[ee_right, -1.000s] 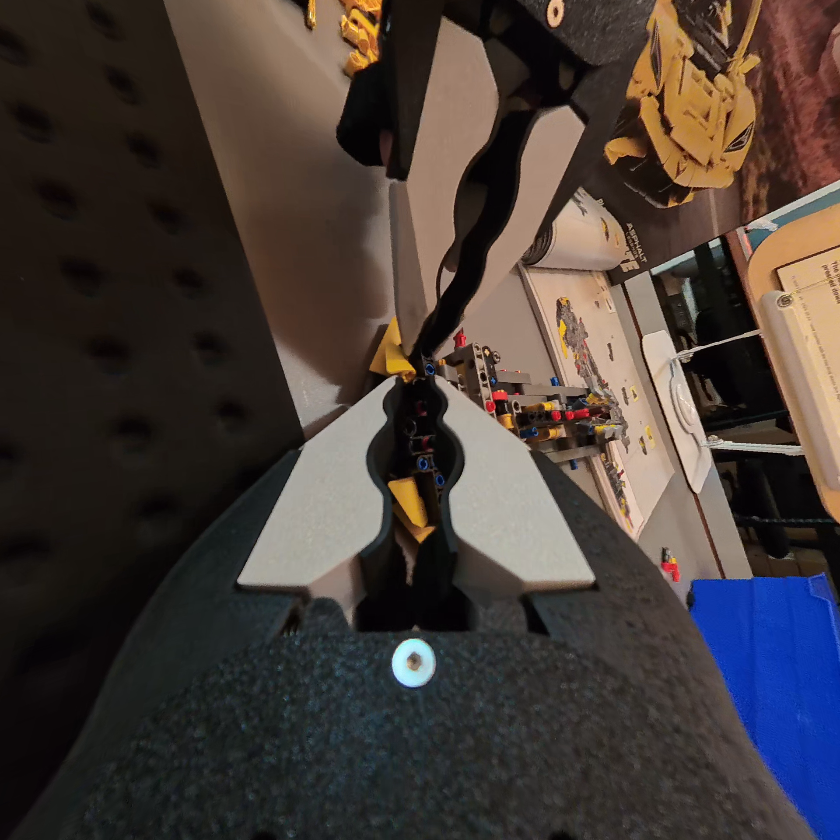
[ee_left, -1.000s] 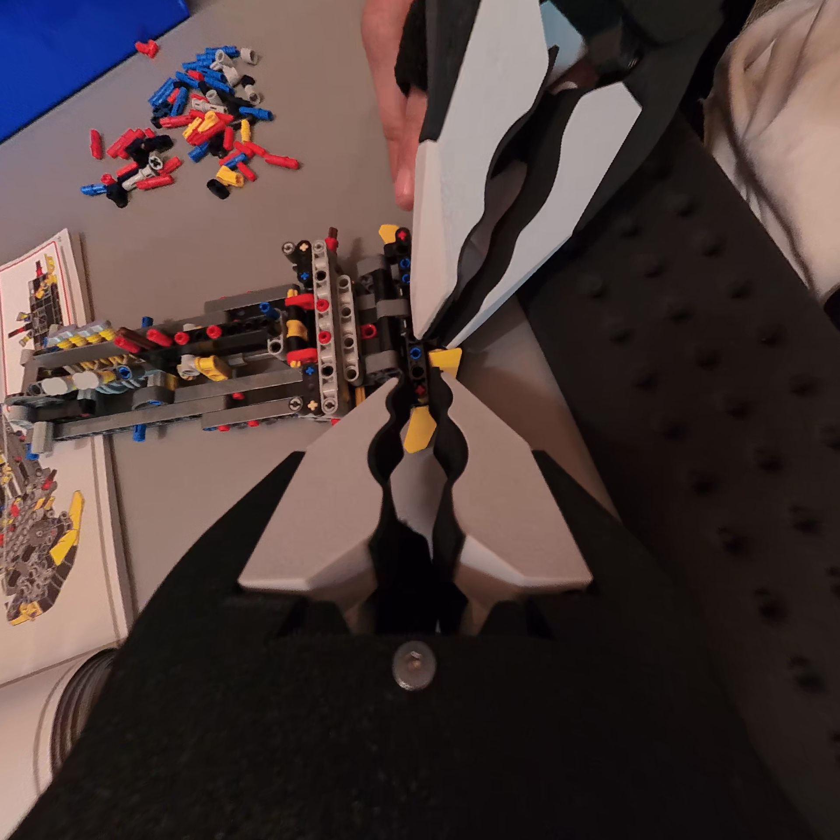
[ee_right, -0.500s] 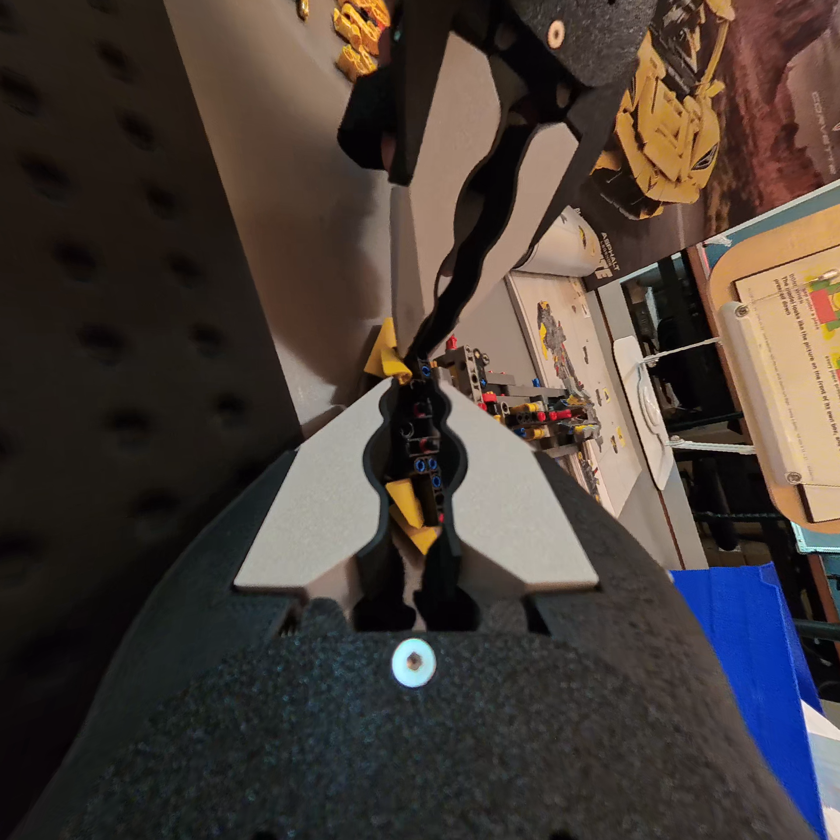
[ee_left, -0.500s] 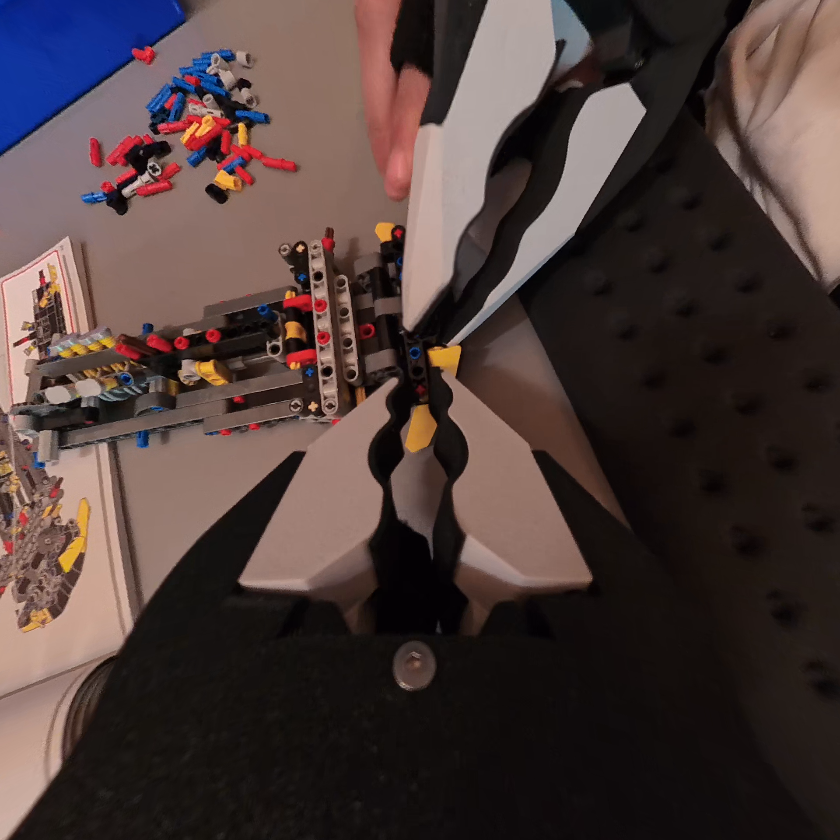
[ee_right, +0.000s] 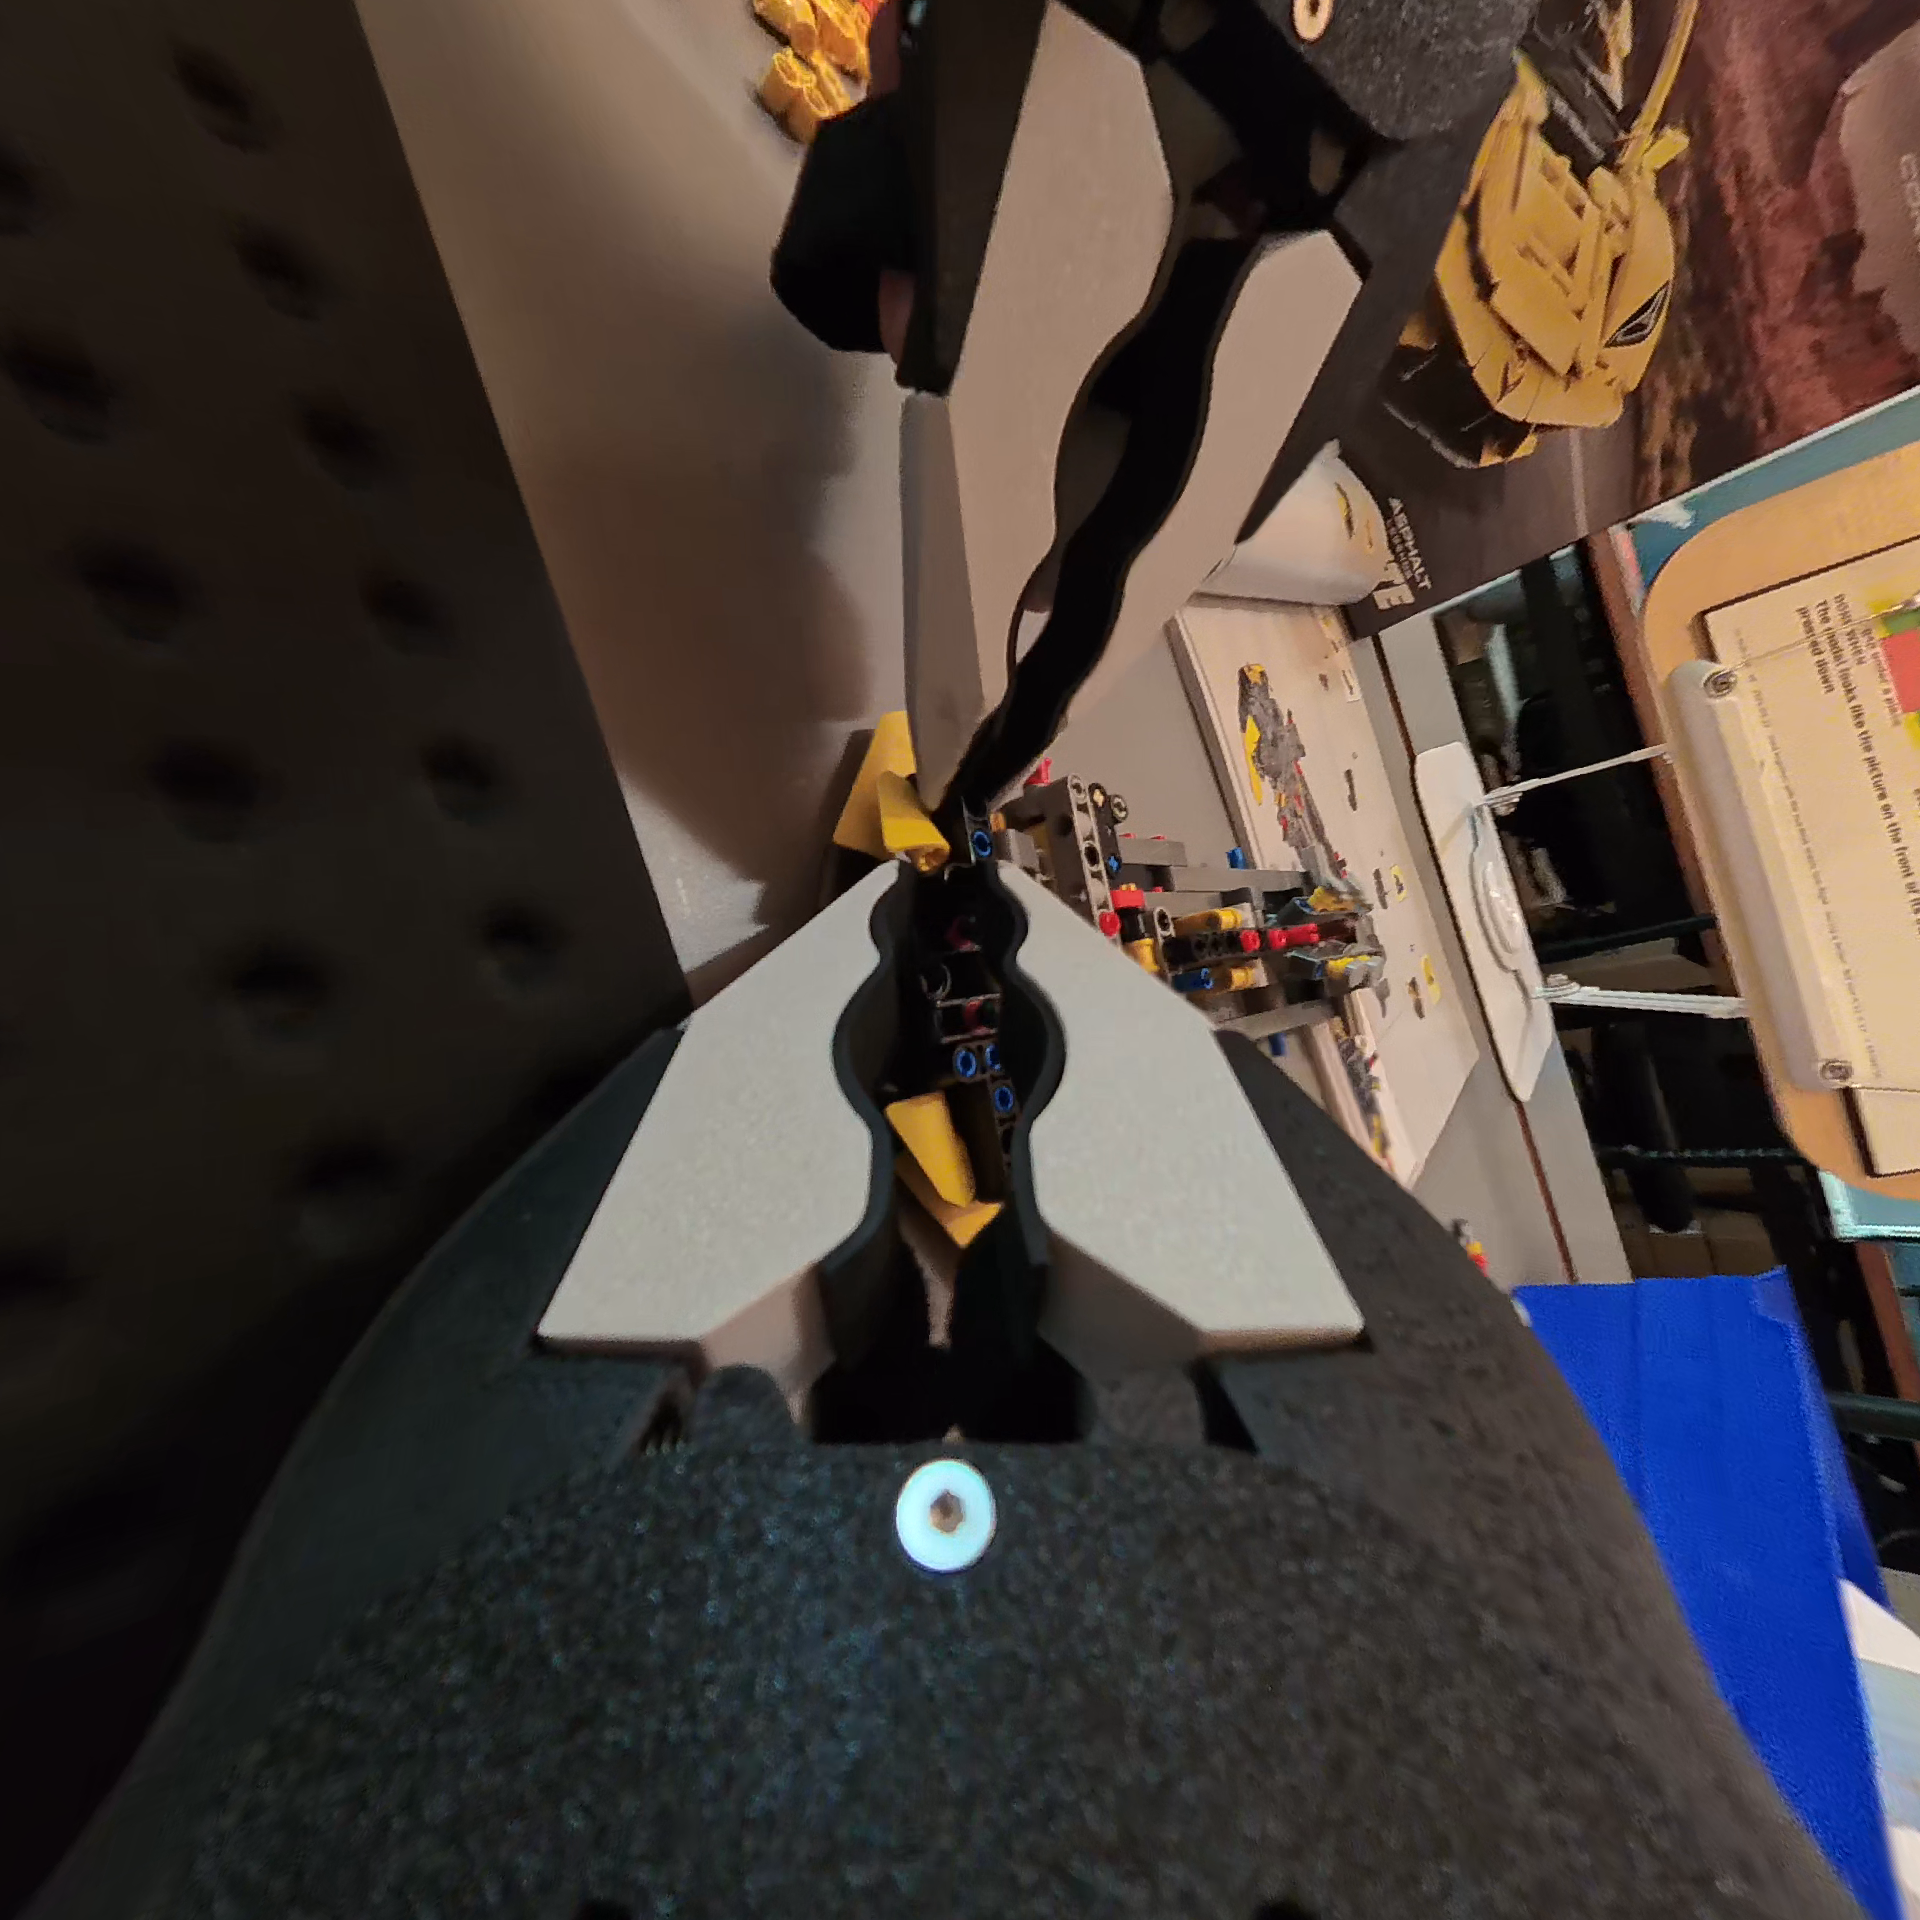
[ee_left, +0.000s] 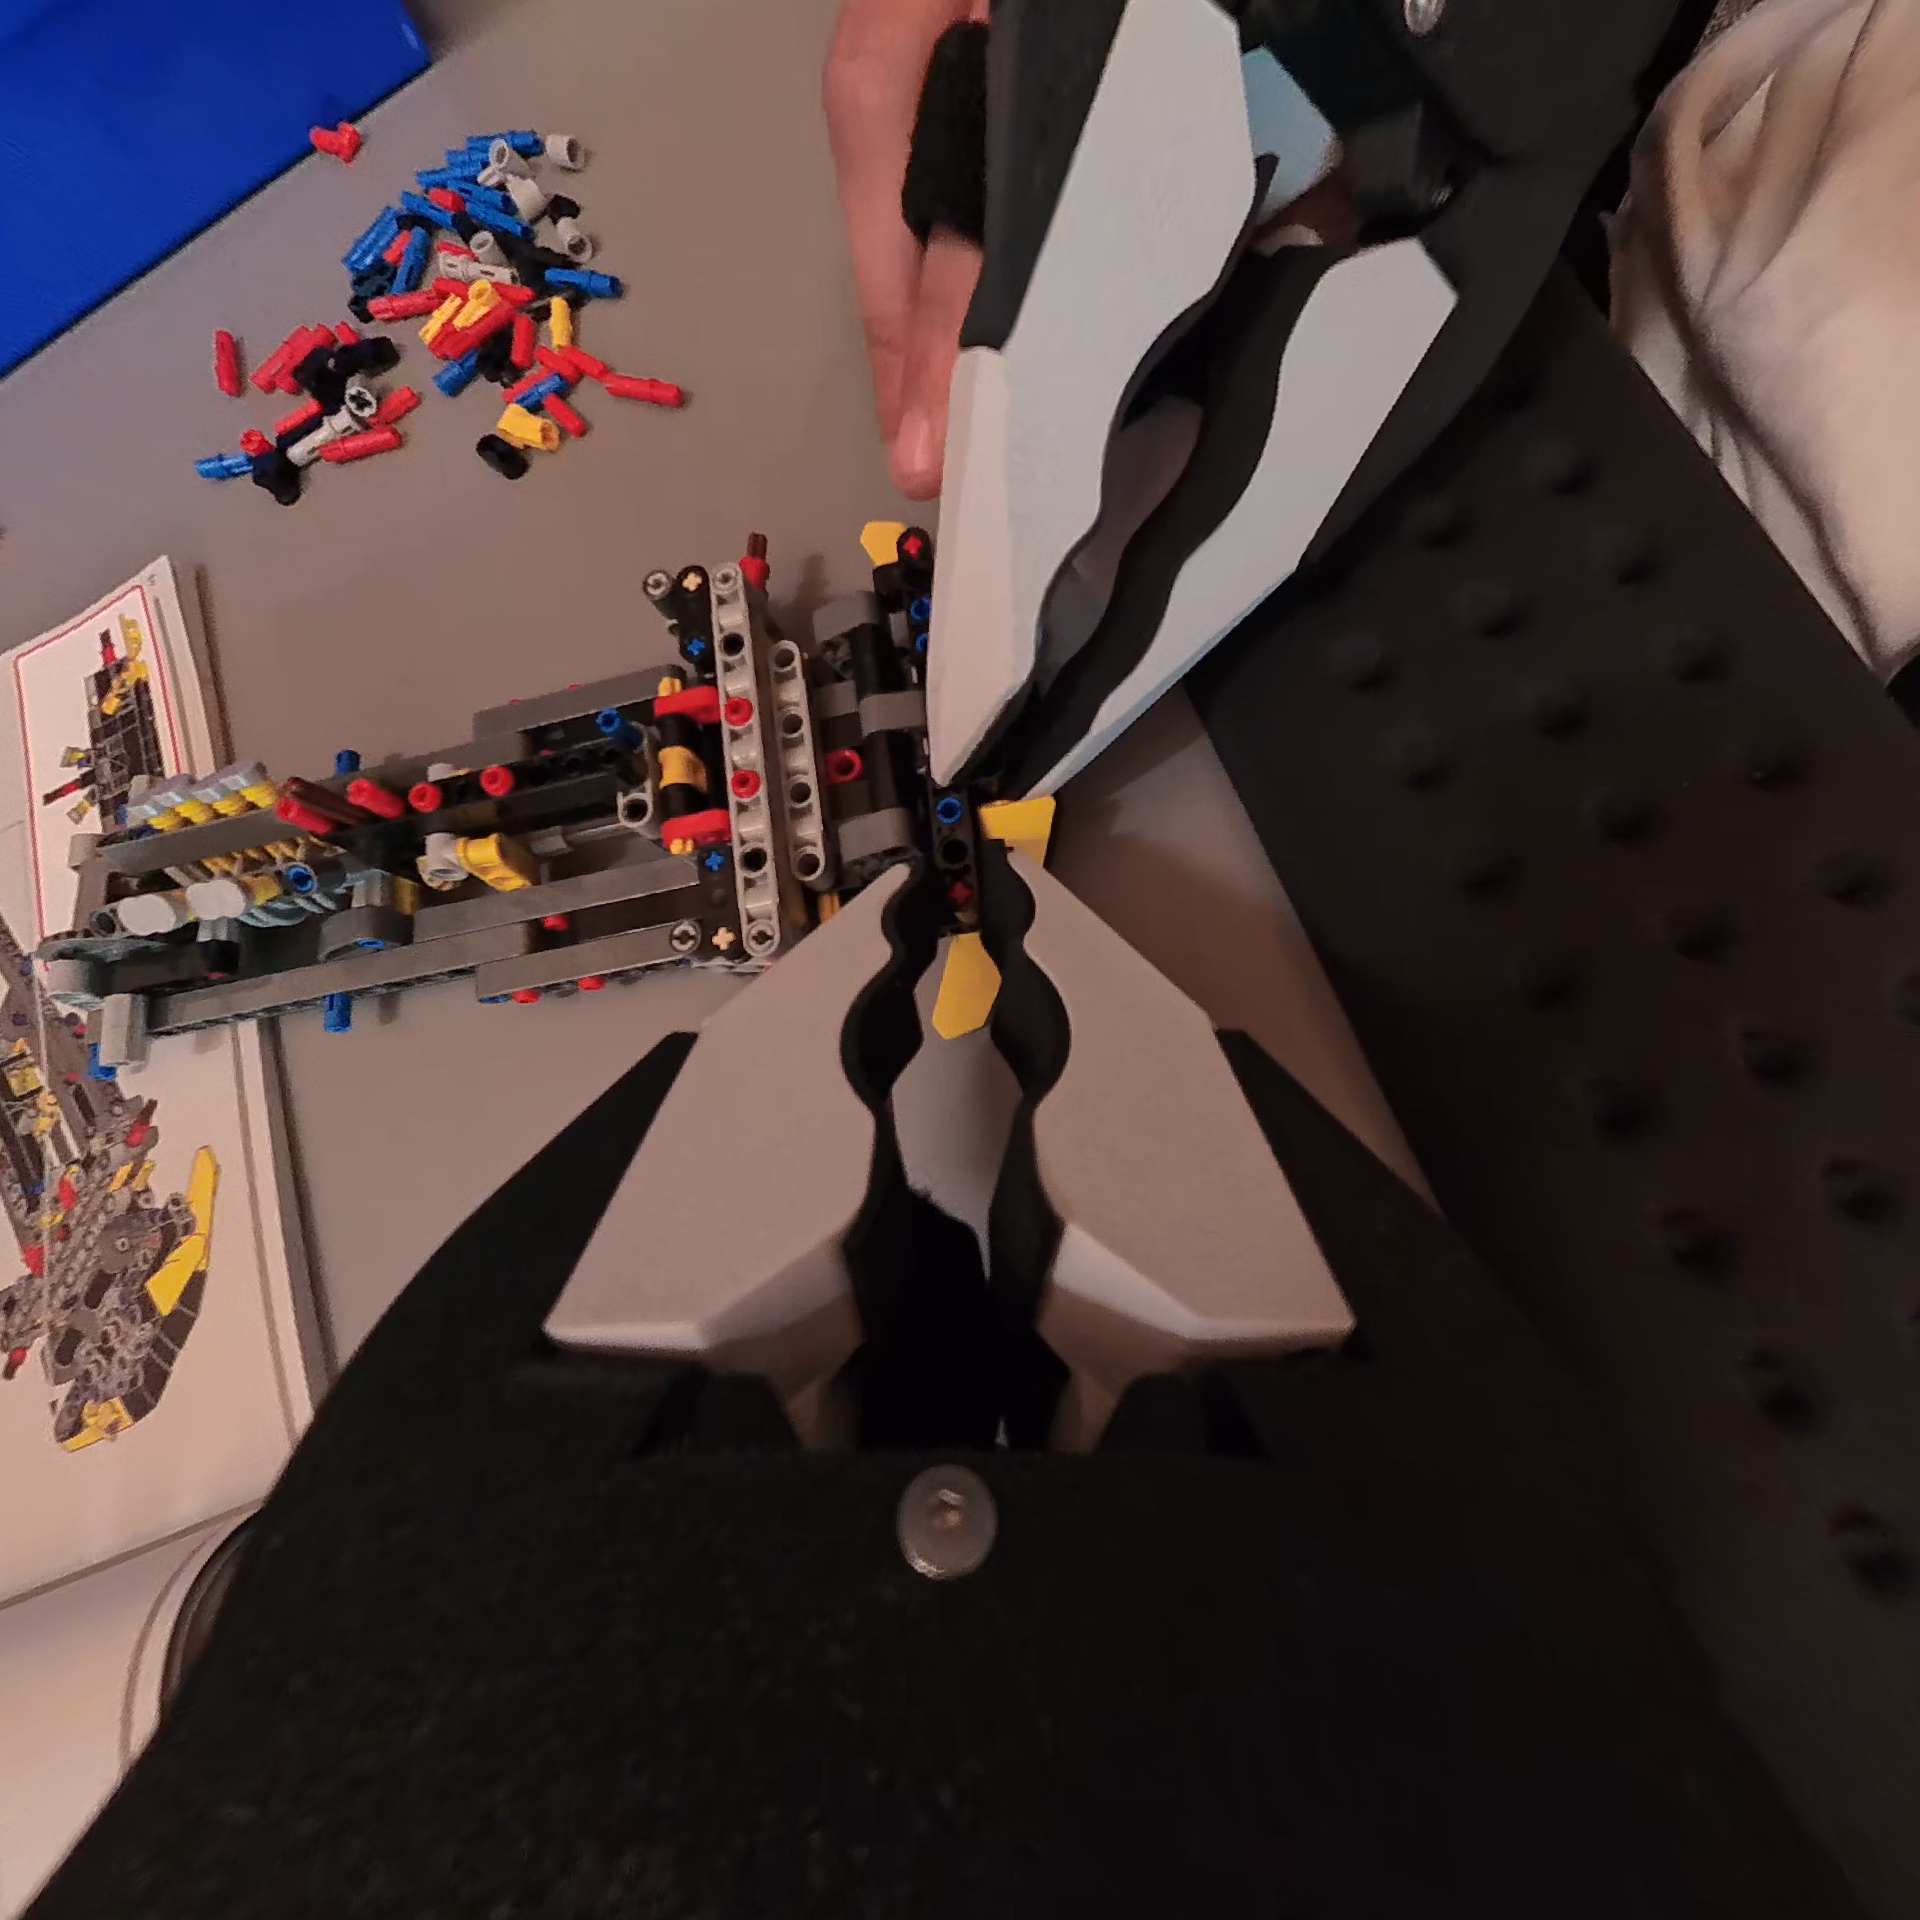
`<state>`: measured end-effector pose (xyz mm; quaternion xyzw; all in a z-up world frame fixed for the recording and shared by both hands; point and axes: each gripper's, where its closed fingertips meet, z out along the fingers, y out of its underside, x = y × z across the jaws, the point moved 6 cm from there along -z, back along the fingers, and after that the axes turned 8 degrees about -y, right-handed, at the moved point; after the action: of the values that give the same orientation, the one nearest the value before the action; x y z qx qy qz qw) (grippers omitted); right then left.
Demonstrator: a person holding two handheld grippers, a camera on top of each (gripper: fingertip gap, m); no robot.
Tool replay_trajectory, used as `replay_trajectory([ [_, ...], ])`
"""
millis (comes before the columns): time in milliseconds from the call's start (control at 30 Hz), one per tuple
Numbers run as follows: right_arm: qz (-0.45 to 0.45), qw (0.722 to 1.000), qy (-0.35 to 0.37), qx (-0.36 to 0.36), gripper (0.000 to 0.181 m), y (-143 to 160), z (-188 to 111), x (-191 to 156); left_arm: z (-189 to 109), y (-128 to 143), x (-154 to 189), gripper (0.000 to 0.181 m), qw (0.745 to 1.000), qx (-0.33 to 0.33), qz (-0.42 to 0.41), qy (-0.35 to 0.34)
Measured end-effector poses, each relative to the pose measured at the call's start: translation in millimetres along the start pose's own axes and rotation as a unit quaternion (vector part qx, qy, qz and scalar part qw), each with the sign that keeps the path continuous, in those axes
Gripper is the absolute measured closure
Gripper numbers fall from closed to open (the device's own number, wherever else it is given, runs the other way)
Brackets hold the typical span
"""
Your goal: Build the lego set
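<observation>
A long grey and black lego chassis (ee_left: 520, 831) with red, blue and yellow pins lies on the grey table. It also shows in the right wrist view (ee_right: 1195, 925). My left gripper (ee_left: 956, 883) is shut on the black beam with yellow panels (ee_left: 961, 987) at the chassis's near end. My right gripper (ee_right: 951, 883) is shut on the same beam (ee_right: 966, 1070) from the opposite side. In the left wrist view the right gripper (ee_left: 977, 774) comes in from the top, tip to tip with the left. A person's hand (ee_left: 894, 260) holds it.
A pile of loose pins (ee_left: 468, 312) lies beyond the chassis, with a blue bin (ee_left: 156, 125) behind it. An open instruction booklet (ee_left: 104, 1143) lies on the left. A black dimpled foam mat (ee_left: 1558, 935) borders the table. The set's box (ee_right: 1558, 208) stands behind. Both grippers' tips are close together, under 4 cm apart.
Both grippers keep their hold on the beam. The right gripper has tilted a little, so the background in its view has shifted. The chassis has barely moved.
</observation>
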<state>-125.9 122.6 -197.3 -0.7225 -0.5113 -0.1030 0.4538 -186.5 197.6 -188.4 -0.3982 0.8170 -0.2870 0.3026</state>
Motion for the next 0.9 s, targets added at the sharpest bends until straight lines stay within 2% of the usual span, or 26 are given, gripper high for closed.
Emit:
replay_trajectory([
  [167,0.046,0.998,-0.036,0.007,0.170,1.5,0.0,3.8,0.7,0.6,-0.6,0.175,1.000,0.006,-0.003,0.005],
  [333,0.043,0.999,-0.031,0.004,0.169,1.3,0.5,2.8,1.8,2.1,-0.4,0.175,1.000,0.009,0.000,0.006],
  [700,-0.039,0.999,0.032,0.013,0.168,-3.8,-7.9,-4.9,1.8,-1.0,2.1,0.175,1.000,-0.008,0.027,-0.013],
  [900,-0.036,0.999,0.018,-0.005,0.170,-2.1,-3.9,-5.8,1.9,-1.4,2.4,0.175,0.999,-0.010,0.029,-0.015],
])
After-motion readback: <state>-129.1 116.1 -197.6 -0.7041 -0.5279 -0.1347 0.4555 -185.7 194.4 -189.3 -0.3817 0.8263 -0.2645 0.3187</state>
